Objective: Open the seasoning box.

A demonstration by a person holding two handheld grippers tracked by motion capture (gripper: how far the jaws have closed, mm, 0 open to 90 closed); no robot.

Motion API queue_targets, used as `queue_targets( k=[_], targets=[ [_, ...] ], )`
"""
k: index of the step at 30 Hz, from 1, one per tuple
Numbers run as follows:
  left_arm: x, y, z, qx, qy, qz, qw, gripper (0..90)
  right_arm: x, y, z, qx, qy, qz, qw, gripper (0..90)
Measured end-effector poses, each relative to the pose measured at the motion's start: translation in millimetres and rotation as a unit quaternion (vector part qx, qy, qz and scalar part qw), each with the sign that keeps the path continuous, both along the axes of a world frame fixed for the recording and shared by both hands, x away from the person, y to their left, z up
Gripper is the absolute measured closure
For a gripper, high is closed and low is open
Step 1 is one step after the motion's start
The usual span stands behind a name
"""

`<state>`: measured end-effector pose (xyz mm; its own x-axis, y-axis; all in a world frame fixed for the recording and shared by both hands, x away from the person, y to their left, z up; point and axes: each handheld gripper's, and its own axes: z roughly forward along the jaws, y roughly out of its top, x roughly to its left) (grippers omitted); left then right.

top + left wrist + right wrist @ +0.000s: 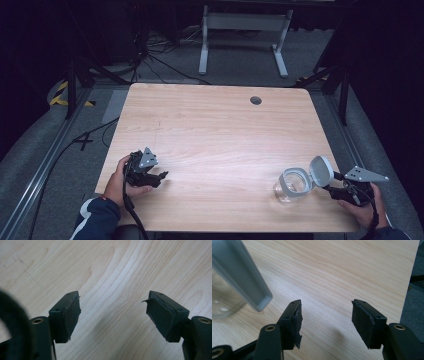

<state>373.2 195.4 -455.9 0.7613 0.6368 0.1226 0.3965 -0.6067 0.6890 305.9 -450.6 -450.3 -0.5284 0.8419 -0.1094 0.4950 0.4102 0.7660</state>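
So there's a light wooden table [215,130] and a clear glass jar [291,185] sitting near its front right corner, with its grey hinged lid [321,171] flipped open and standing up on the right side of the rim. The right claw [336,189] is just beside that lid, held low over the table by the person's right hand [365,207]. In the right gripper view its jaws are spread wide with nothing between them, bare wood underneath, and the jar plus a blurry grey edge of the lid sit off at the left. The left claw [159,177] is well apart from the jar, near the front left of the table in the left hand [120,182]. It's released too, jaws wide over plain wood, holding nothing
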Motion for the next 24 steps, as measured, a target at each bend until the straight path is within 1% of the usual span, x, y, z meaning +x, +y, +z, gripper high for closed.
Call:
queue_targets(
  k=[1,2,3,4,5,6,7,8,9,10,11,12,13,14,15,16,17,18,19,24],
  targets=[
    [1.0,2.8,-1.7,-0.005,0.004,0.000,1.0000,27.6,0.9,-1.1,-1.9,0.005,0.001,0.001,1.0000,40.2],
    [1.1,3.6,-4.4,-0.016,0.007,0.002,0.9998,27.4,1.7,-2.7,-3.5,0.009,0.005,-0.001,1.0000,39.4],
    [1.0,4.2,-5.4,-0.014,0.012,0.001,0.9998,27.3,2.7,-3.9,-5.0,0.013,0.008,-0.004,0.9999,39.0],
    [0.6,4.3,-7.9,-0.020,0.017,0.003,0.9996,27.1,3.6,-4.8,-5.7,0.015,0.011,-0.004,0.9998,38.2],
    [0.7,5.4,-9.9,-0.020,0.019,-0.001,0.9996,26.9,5.1,-5.1,-7.3,0.020,0.011,-0.006,0.9997,37.4],
    [0.5,6.4,-11.8,-0.021,0.025,-0.003,0.9995,26.7,6.6,-4.9,-8.4,0.018,0.013,-0.008,0.9997,37.0],
    [-0.4,7.1,-14.1,-0.025,0.032,0.001,0.9992,26.2,8.1,-4.7,-9.1,0.013,0.016,-0.008,0.9998,36.3],
    [-0.8,7.6,-17.2,-0.032,0.034,0.003,0.9989,26.1,9.8,-4.4,-10.2,0.013,0.017,-0.008,0.9997,35.5],
    [-1.0,8.8,-18.8,-0.035,0.038,0.005,0.9986,26.0,11.3,-4.2,-11.0,0.015,0.021,-0.005,0.9996,34.7],
    [-1.2,9.4,-21.1,-0.050,0.042,0.007,0.9978,25.4,13.1,-3.6,-12.6,0.014,0.024,-0.004,0.9996,33.9],
    [-1.4,9.9,-22.1,-0.056,0.044,0.007,0.9974,25.3,14.7,-3.3,-14.4,0.016,0.024,-0.004,0.9996,32.6],
    [-1.7,10.3,-22.9,-0.060,0.040,0.008,0.9974,24.9,16.0,-3.4,-14.7,0.020,0.026,-0.004,0.9995,32.3],
    [-3.1,11.4,-23.9,-0.065,0.041,0.009,0.9970,24.7,16.8,-3.2,-15.0,0.022,0.026,-0.006,0.9994,31.8],
    [-4.1,12.2,-24.4,-0.067,0.041,0.012,0.9968,24.1,18.0,-3.7,-15.0,0.024,0.029,-0.007,0.9993,31.1],
    [-4.0,12.7,-24.5,-0.063,0.038,0.009,0.9973,22.5,18.9,-4.1,-15.2,0.026,0.031,-0.009,0.9991,30.5],
    [-5.0,12.6,-24.6,-0.062,0.041,0.011,0.9972,20.5,19.1,-4.0,-15.2,0.027,0.032,-0.009,0.9991,30.2],
    [-6.0,12.6,-24.6,-0.063,0.043,0.015,0.9970,20.2,19.3,-3.9,-15.2,0.026,0.032,-0.009,0.9991,29.9],
    [-6.6,12.7,-24.2,-0.058,0.042,0.017,0.9973,19.6,19.7,-3.7,-15.3,0.026,0.031,-0.009,0.9991,29.5],
    [-6.7,12.4,-24.7,-0.061,0.039,0.018,0.9972,19.3,20.0,-3.4,-15.4,0.026,0.032,-0.009,0.9991,29.2],
    [-7.7,12.6,-24.7,-0.058,0.037,0.016,0.9975,17.8,20.9,-2.4,-15.1,0.024,0.034,-0.009,0.9991,27.9]
  ],
)
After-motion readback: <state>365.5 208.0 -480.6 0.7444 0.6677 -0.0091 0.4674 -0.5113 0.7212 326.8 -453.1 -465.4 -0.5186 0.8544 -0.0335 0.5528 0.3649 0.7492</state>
